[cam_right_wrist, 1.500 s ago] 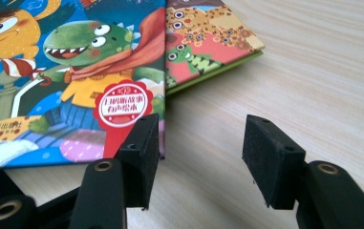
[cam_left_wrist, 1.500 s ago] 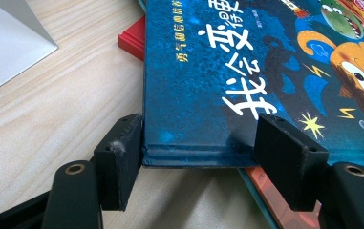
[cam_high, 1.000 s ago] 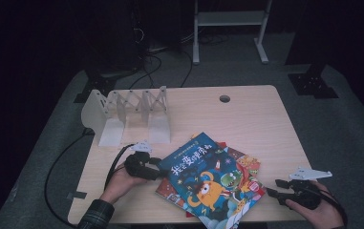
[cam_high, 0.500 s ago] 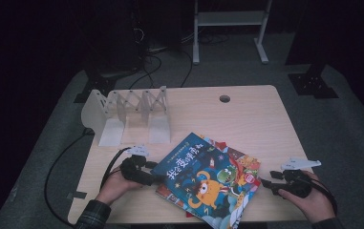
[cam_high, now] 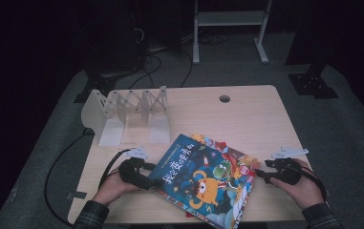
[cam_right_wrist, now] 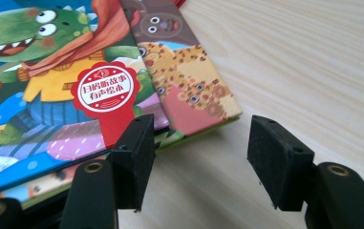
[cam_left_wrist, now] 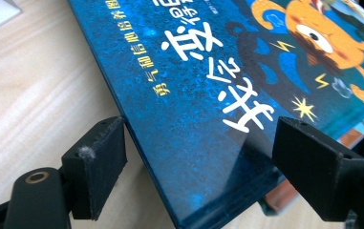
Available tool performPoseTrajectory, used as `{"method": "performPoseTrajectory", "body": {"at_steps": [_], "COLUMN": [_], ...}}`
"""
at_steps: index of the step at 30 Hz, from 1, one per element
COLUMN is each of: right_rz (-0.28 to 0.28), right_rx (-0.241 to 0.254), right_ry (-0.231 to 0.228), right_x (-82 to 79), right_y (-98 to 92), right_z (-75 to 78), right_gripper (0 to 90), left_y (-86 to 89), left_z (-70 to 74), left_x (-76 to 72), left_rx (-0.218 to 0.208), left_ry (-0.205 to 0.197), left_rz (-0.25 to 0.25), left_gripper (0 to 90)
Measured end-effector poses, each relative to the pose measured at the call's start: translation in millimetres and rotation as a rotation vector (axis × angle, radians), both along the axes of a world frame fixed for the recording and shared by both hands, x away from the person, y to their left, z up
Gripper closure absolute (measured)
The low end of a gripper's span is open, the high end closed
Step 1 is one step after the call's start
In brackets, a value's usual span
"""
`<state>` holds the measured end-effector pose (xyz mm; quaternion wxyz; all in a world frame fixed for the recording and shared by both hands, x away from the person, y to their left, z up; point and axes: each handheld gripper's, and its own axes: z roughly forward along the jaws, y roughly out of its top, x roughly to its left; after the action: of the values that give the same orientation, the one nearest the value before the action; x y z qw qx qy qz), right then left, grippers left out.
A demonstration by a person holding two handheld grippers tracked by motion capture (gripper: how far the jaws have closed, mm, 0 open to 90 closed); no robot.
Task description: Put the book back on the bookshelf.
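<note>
1. The left tool [cam_high: 147, 174] is seen with jaws spread, having just been opening; the blue book's [cam_high: 194, 169] spine edge lies between the pads, apparently unpinched.
2. The right tool [cam_high: 263, 175] is likewise spread, its jaws just opening, beside the corner of the lower books [cam_right_wrist: 189, 90].
3. The stack lies flat near the front of the surface [cam_high: 246, 119]; the white rack [cam_high: 127, 112] stands well apart behind it.
4. The top cover alone should be taken, with the pads squared on its edge before closing.
</note>
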<state>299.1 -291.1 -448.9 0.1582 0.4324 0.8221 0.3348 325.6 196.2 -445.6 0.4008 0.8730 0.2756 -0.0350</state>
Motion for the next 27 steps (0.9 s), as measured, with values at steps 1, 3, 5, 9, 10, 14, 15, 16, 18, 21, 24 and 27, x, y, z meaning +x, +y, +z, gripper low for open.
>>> {"method": "performPoseTrajectory", "body": {"at_steps": [1, 3, 5, 9, 10, 14, 15, 16, 18, 21, 24, 27], "right_rz": [0.001, 0.002, -0.001, 0.004, 0.005, 0.006, 0.009, 0.009, 0.011, 0.011, 0.014, 0.022], "right_rx": [-0.004, 0.002, 0.000, -0.009, -0.014, -0.019, -0.020, -0.022, -0.026, -0.025, -0.027, -0.031], "right_ry": [0.005, -0.004, -0.006, -0.011, -0.011, -0.012, -0.016, -0.016, -0.016, -0.020, -0.020, -0.020], "right_x": [1.8, 4.8, 7.1, 11.8, 12.8, 16.9, 18.3, 19.7, 22.9, 27.0, 30.2, 32.5], "right_y": [0.2, 0.0, 1.4, 3.5, 4.2, 7.0, 7.5, 8.2, 9.7, 12.9, 16.3, 21.2], "right_z": [0.6, 1.3, 1.2, 1.5, 1.7, 1.9, 1.8, 1.8, 2.0, 1.7, 2.1, 2.8], "right_gripper": [39.9, 39.5, 39.3, 38.3, 38.2, 37.4, 36.9, 36.6, 36.1, 36.6, 37.1, 37.9], "left_y": [0.7, 1.7, 3.3, 3.4, 3.5, 3.8, 4.0, 4.5, 5.8, 7.9, 9.6, 10.8], "left_z": [0.5, 0.9, 1.0, 1.1, 1.0, -0.4, -0.6, -1.1, -1.6, -2.2, -2.4, -2.2], "left_x": [-0.7, -2.4, -2.8, -0.7, 0.2, 3.5, 4.2, 5.5, 7.9, 11.0, 12.5, 13.3], "left_rx": [0.000, 0.001, -0.001, -0.012, -0.013, -0.016, -0.015, -0.014, -0.015, -0.025, -0.015, -0.007], "left_ry": [0.003, 0.008, 0.005, -0.003, -0.002, -0.008, -0.004, -0.008, -0.002, 0.002, 0.002, -0.004], "left_rz": [-0.004, -0.016, -0.023, -0.004, 0.004, 0.025, 0.034, 0.042, 0.067, 0.088, 0.107, 0.133], "left_gripper": [18.2, 18.3, 19.6, 17.9, 17.5, 15.7, 14.8, 14.7, 13.3, 12.6, 10.0, 8.0]}}
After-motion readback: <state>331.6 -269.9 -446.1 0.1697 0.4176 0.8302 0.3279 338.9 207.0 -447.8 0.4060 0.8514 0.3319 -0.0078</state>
